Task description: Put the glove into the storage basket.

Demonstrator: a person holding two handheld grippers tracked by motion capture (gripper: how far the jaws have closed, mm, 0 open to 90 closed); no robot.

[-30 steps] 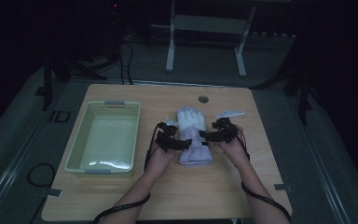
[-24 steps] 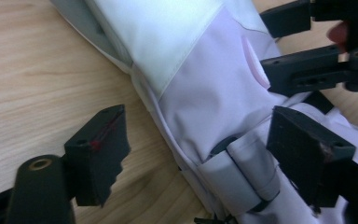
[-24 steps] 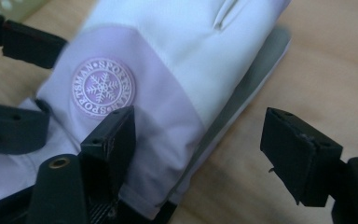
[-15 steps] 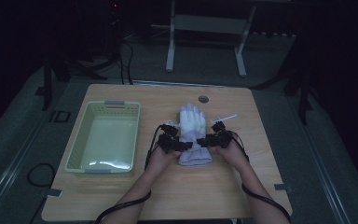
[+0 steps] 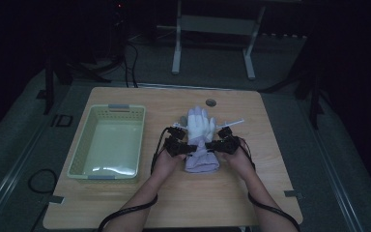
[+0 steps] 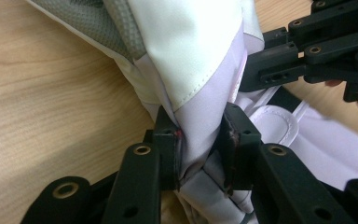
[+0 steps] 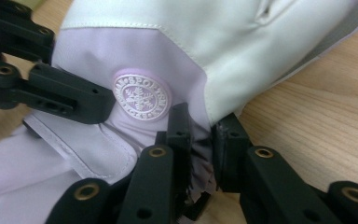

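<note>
Since a second ago: both grippers drawn in from the glove's flanks onto its wrist, jaws just closing on the fabric.

Nearest, in the left gripper view: left gripper (image 6: 200, 144) pinched shut on a fold of the glove (image 6: 200, 56), lilac cloth bunched and creased between the two pads. Just above the fingertips, a white panel stitched over the lilac; further up and left, a grey textured patch. Bare table (image 6: 42, 102) to the left of the fingers. Beyond the fingers, upper right, the right gripper's black linkage lying over the cuff.

In the right gripper view: right gripper (image 7: 200, 133) likewise clamped on a gathered fold at the seam where lilac meets white. Just left of the fingertips, a round snowflake badge (image 7: 141, 97) on the lilac; lettering around its rim too small to read. Past the badge, the left gripper's jaw resting against the glove. Wood to the right of the fingers.

From the high view: glove flat near the table's middle, fingers pointing away, cuff nearest the hands, held on opposite sides at the wrist by left gripper (image 5: 189, 147) and right gripper (image 5: 211, 144). Well left of the left fingers, a basket (image 5: 79, 153), pale green. Beyond the glove's fingertips, a small round dark spot (image 5: 211, 102), possibly a hole in the tabletop.
</note>
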